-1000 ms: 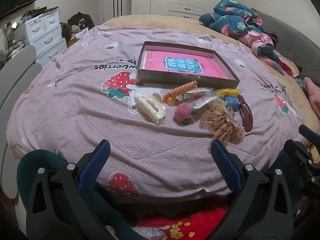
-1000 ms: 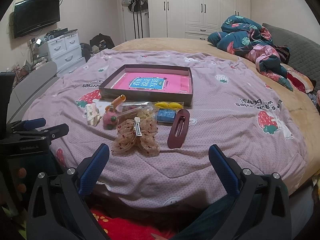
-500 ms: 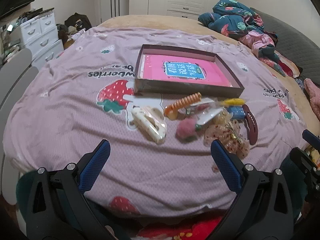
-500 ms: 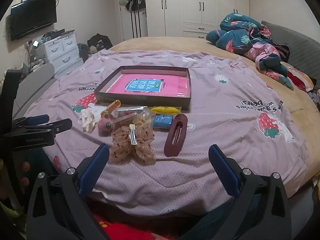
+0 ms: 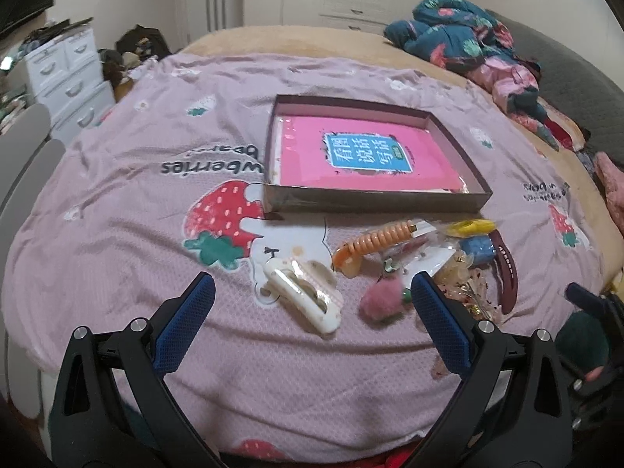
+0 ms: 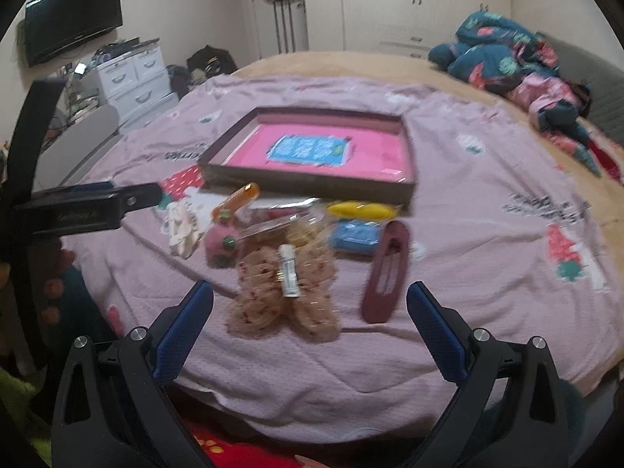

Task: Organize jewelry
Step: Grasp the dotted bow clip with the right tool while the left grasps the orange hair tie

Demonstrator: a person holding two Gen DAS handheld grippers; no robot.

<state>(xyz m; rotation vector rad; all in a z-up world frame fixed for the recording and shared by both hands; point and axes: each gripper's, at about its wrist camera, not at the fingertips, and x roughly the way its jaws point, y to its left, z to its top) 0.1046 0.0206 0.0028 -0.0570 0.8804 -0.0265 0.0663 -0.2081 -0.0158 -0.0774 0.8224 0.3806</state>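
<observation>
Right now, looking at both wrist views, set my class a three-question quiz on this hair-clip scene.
1. True or false: the tray already holds hair clips.
2. Which lies nearest the left gripper: A white claw clip, B maroon clip, C yellow clip?
3. Fill in: both the left and the right gripper are ____.

Key: 1 false; 2 A; 3 open.

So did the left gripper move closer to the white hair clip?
Yes. The left gripper moved forward toward the box; the white hair clip now sits between its fingers.
</observation>
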